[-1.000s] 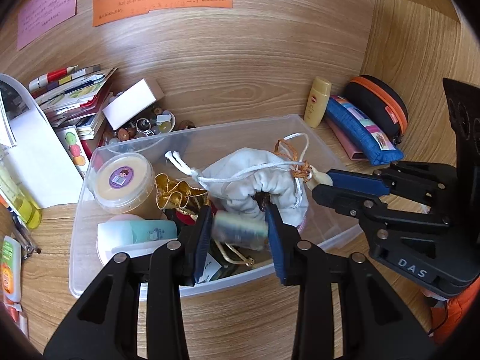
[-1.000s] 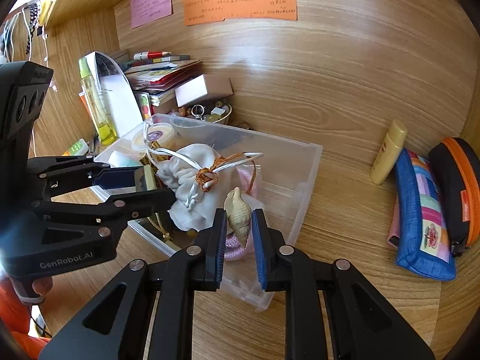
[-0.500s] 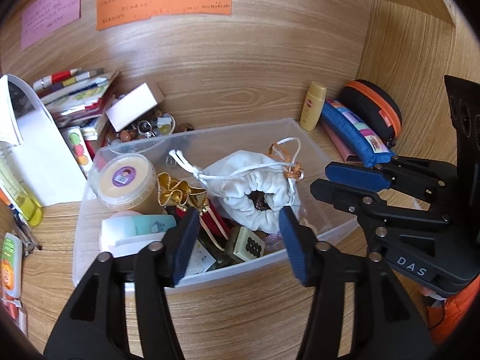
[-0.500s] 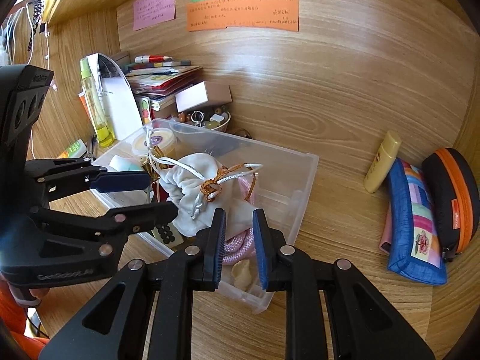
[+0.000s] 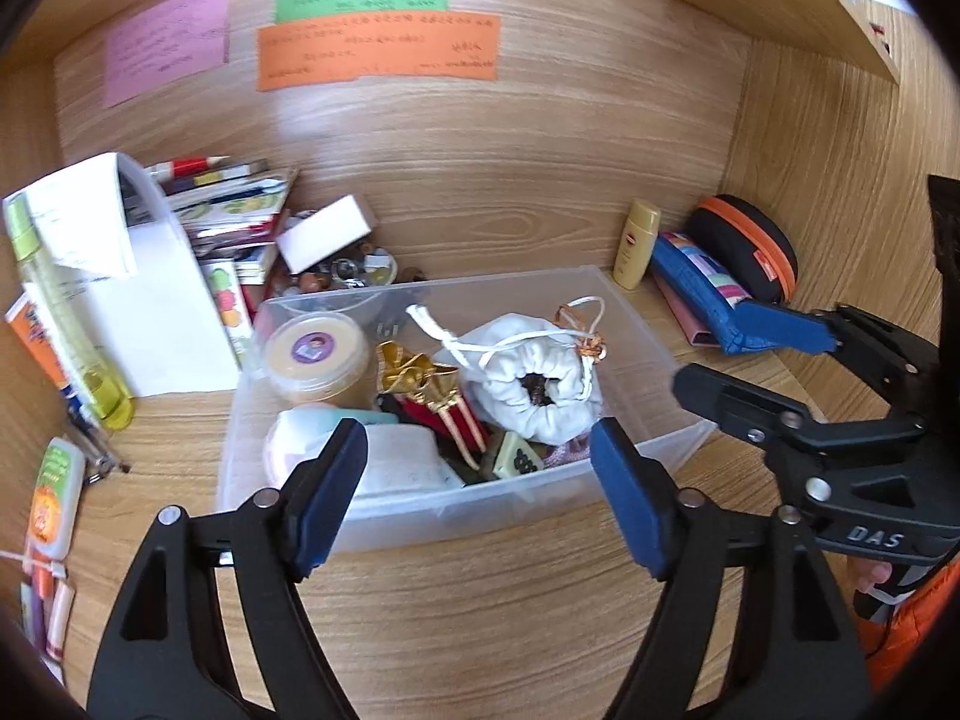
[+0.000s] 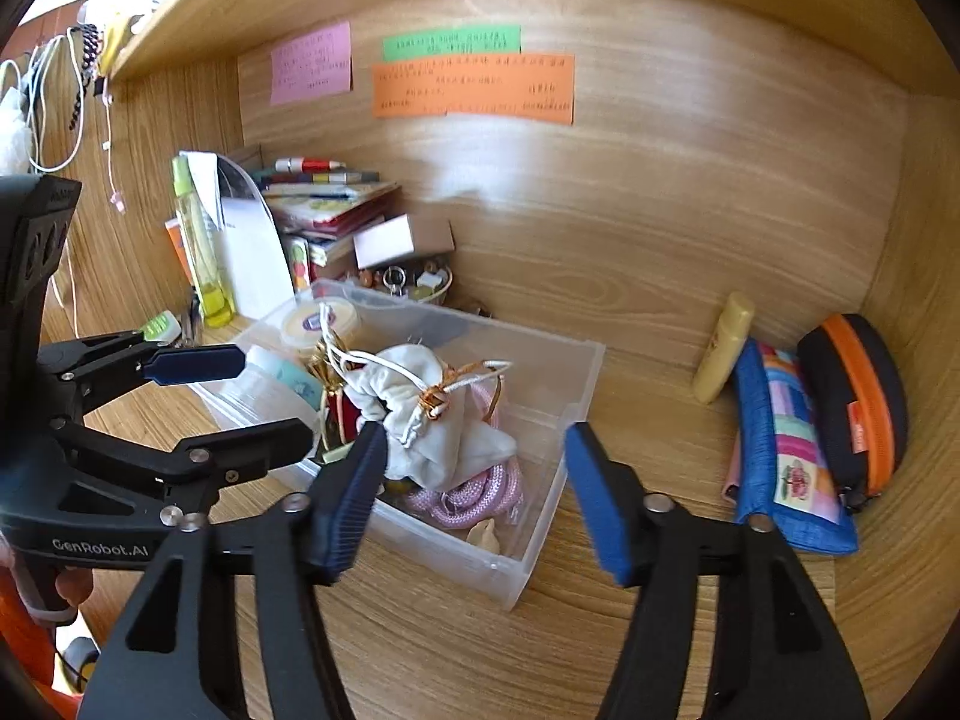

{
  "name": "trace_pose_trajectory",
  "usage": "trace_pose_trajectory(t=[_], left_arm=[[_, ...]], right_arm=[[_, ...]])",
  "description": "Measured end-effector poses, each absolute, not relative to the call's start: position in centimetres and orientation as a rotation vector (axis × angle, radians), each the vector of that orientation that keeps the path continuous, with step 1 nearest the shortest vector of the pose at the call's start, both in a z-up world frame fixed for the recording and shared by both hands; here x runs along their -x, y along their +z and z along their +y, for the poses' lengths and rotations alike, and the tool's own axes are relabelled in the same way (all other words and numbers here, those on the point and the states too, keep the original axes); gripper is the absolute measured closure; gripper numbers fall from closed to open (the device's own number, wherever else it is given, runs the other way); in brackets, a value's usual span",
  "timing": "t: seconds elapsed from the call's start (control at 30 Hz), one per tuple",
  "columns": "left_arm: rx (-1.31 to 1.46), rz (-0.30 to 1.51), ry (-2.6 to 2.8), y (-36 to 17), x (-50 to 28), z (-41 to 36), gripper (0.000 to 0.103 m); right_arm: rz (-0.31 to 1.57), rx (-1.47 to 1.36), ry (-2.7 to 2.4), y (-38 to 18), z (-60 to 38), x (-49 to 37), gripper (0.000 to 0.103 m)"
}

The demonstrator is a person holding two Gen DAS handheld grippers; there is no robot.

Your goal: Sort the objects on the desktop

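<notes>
A clear plastic bin (image 5: 498, 282) (image 6: 576, 402) on the wooden desk holds a white drawstring pouch (image 5: 528, 384) (image 6: 432, 420), a green mahjong tile (image 5: 516, 462), a pale seashell (image 6: 486, 537), pink rope (image 6: 480, 492) and a round tub (image 5: 315, 351). My left gripper (image 5: 480, 480) (image 6: 264, 396) hovers over the bin's near wall. Its jaws are opening, with nothing between them. My right gripper (image 6: 474, 468) (image 5: 738, 354) hangs above the bin's near corner. Its jaws are opening too, also with nothing between them.
A yellow lotion bottle (image 5: 636, 243), a blue pencil case (image 5: 696, 282) and a black-and-orange case (image 5: 750, 246) lie at the right. Books (image 5: 228, 204), a white box (image 5: 324, 234) and a bead bowl (image 5: 360, 267) crowd the back left. Coloured notes (image 5: 378, 54) hang on the back wall.
The left gripper let the green tile fall into the bin, the right one let the seashell fall. Both have opened wide and drawn back and upward from the bin.
</notes>
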State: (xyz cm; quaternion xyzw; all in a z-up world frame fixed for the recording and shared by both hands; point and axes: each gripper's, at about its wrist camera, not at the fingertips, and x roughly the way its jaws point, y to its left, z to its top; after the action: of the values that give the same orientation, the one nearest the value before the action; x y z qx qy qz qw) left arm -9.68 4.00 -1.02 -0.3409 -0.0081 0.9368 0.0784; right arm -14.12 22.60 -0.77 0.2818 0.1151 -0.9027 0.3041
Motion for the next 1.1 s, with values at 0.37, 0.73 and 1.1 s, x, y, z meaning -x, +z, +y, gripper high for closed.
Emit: trace_pose_trajectory(t=[0.37, 0.73, 1.1], left_arm=[[0.906, -0.061, 2.996, 1.3, 4.1, 1.4, 0.004], [0.802, -0.004, 3.060, 1.9, -0.9, 2.0, 0.002], [0.756, -0.016, 3.038, 2.2, -2.3, 2.5, 0.002]], right_arm=[[0.265, -0.671, -2.456, 0.9, 23.2, 9.6, 0.016], [0.244, -0.609, -2.546, 1.8, 23.8, 4.2, 0.001], [0.261, -0.586, -2.589, 2.5, 24.5, 2.1, 0.000]])
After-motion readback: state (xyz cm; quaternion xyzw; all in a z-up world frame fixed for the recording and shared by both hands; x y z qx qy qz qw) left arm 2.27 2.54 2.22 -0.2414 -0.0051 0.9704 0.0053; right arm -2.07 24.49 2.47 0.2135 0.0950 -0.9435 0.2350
